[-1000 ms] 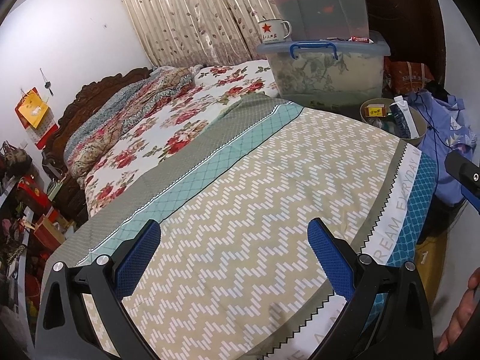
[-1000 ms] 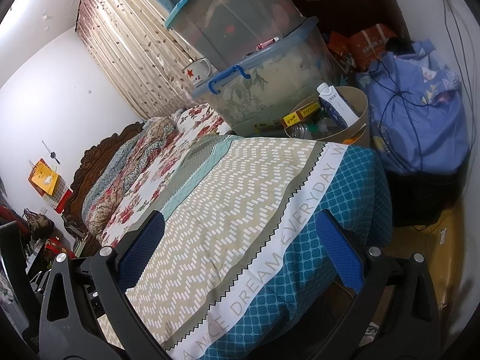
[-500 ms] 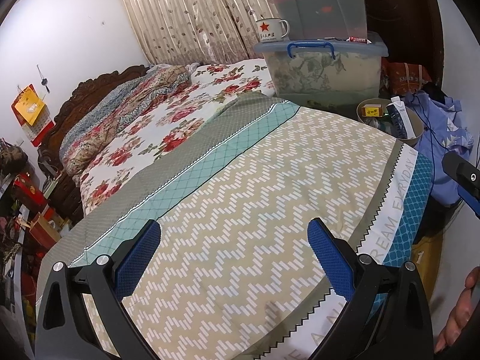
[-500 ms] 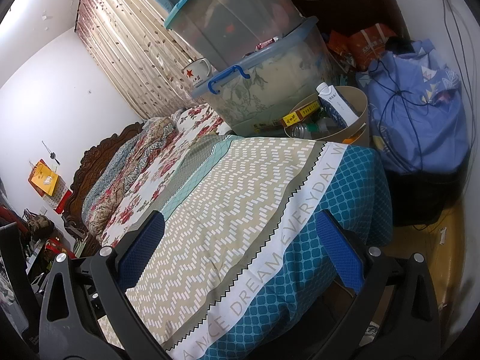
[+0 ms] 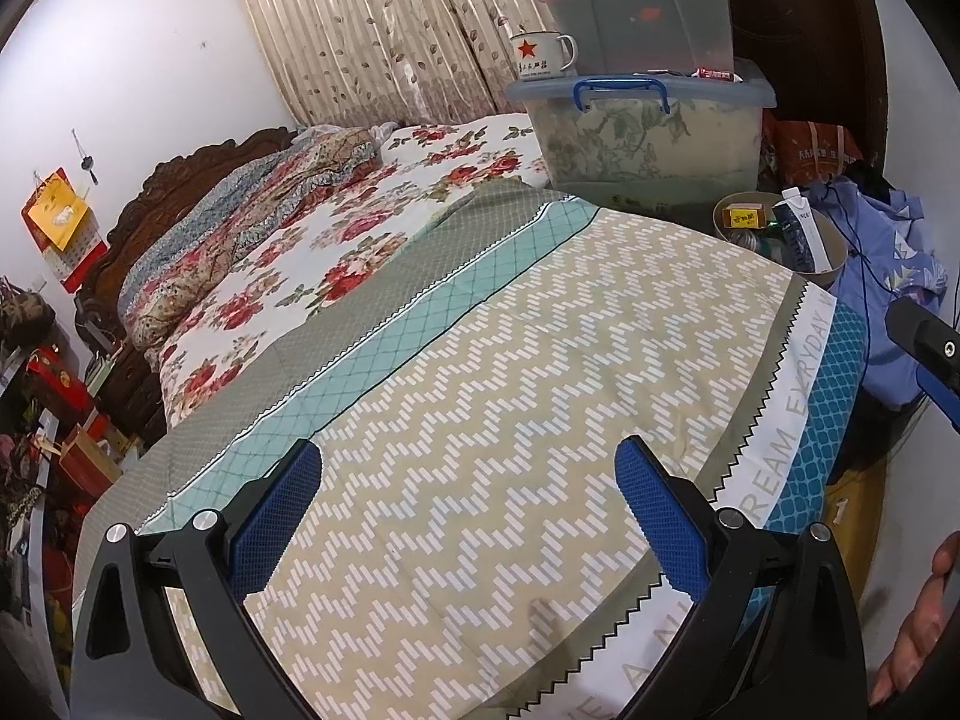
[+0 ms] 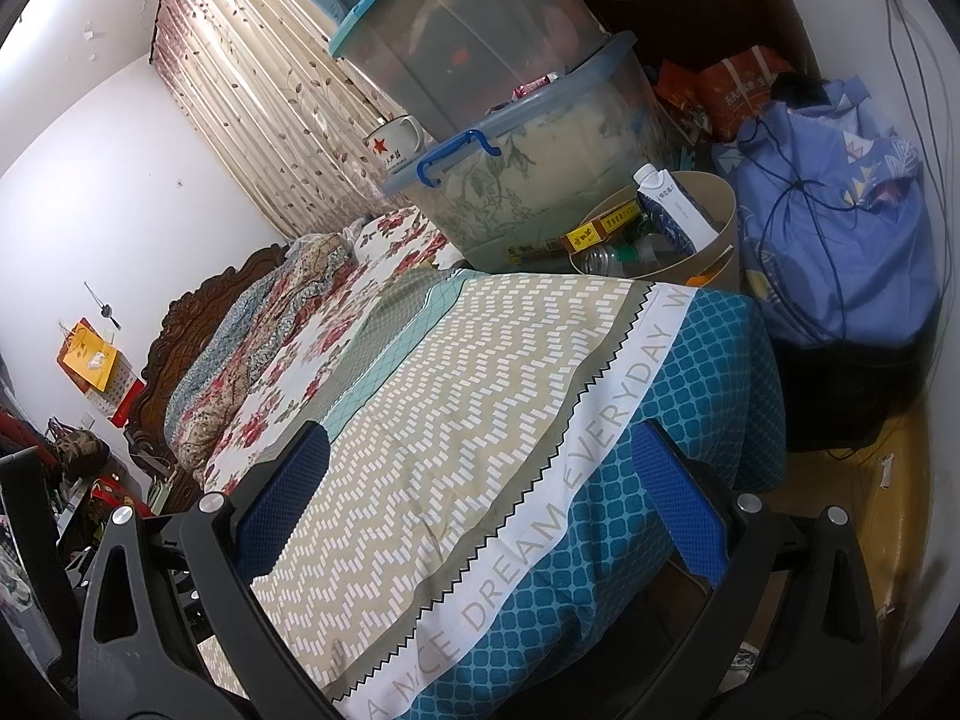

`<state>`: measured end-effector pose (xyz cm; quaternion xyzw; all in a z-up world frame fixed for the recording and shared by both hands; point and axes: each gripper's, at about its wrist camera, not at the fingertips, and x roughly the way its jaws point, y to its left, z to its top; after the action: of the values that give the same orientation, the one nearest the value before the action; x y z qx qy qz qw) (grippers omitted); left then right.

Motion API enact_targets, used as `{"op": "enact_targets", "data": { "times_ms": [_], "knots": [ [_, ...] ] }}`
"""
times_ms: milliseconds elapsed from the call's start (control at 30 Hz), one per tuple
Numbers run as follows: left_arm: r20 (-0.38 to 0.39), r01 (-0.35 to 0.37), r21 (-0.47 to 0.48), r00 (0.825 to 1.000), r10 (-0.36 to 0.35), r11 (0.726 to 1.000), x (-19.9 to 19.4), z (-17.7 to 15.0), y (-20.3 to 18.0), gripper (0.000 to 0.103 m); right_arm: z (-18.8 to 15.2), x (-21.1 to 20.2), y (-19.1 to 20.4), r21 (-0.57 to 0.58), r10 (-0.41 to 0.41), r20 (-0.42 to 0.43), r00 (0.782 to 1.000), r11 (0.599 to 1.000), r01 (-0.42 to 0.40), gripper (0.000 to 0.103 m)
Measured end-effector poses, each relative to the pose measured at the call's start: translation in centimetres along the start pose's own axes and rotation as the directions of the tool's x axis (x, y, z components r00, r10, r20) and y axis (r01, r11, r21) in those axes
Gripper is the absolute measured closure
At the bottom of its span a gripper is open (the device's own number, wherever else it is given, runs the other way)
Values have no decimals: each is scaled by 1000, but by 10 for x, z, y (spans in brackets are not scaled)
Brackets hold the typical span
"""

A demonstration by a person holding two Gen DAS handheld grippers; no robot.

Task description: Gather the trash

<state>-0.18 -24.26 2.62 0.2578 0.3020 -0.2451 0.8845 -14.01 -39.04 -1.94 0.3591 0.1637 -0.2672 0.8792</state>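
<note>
Left gripper (image 5: 468, 516) and right gripper (image 6: 480, 498): both held wide open, empty | round beige trash bin (image 6: 717, 204) seen well ahead, beyond patterned bedspread (image 6: 480, 372)

One bin (image 6: 714, 210); two tubs (image 6: 540, 180); one mug (image 6: 393, 147)

You can read "A NICE DREAM EVERYDAY" along the white band of the bedspread (image 6: 600, 438), near the foot edge of the bed; from the left wrist only "REAM" and "EVRYDAY"-like parts show. The mug (image 5: 542, 55) on the storage box lid bears a red star over red characters too small to read. The carton (image 6: 675, 213) in the bin carries small print, "PURE MILK".
</note>
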Motion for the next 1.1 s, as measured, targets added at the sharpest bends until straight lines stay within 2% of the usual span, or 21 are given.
{"op": "enact_targets", "data": {
  "times_ms": [1100],
  "knots": [
    [3,-14,-19,1000,14,1000,-2,2,5,9,-2,0,3,-1,3,-3,1000,1000,-3,3]
  ]
}}
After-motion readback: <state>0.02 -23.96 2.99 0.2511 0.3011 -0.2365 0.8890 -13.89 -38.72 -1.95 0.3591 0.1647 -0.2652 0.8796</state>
